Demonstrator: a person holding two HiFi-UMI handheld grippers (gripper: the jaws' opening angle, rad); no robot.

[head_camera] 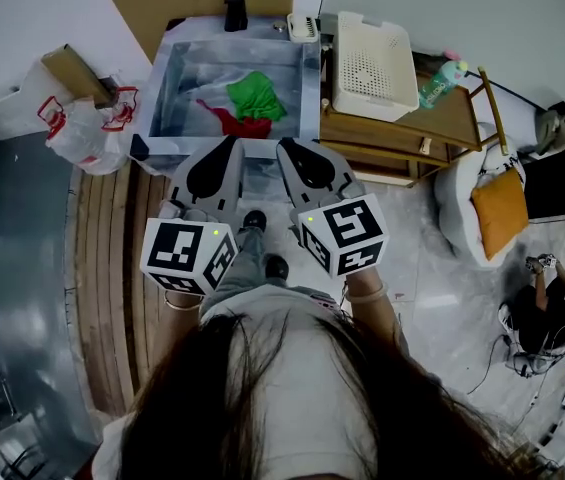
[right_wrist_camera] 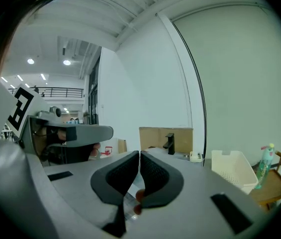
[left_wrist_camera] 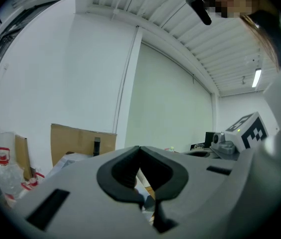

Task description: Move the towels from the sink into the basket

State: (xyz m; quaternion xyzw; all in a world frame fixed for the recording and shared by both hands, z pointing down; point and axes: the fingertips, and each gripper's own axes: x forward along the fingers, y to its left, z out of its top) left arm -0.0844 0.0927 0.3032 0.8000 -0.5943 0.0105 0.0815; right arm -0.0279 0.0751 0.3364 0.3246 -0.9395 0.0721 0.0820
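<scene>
Sink (head_camera: 167, 88) holds one green towel (head_camera: 258, 96), one red towel (head_camera: 237, 122); one basket (head_camera: 370, 68); left gripper (head_camera: 230, 142), right gripper (head_camera: 285, 145) closed, empty

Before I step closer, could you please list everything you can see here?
Metal sink: one, grey, ahead of the person.
Crumpled cloth towel: one, green, in the sink.
Second cloth towel: one, red, in the sink, beside the green one.
Tap: one, black, behind the sink.
Plastic basket: one, white, empty, right of the sink.
Plastic bottle: one, green, beside the basket.
Cardboard sheet: one, brown, behind the sink.
Cushion: one, orange, far right.
Left tongs: one, grey, shut, empty.
Right tongs: one, grey, shut, empty.
</scene>
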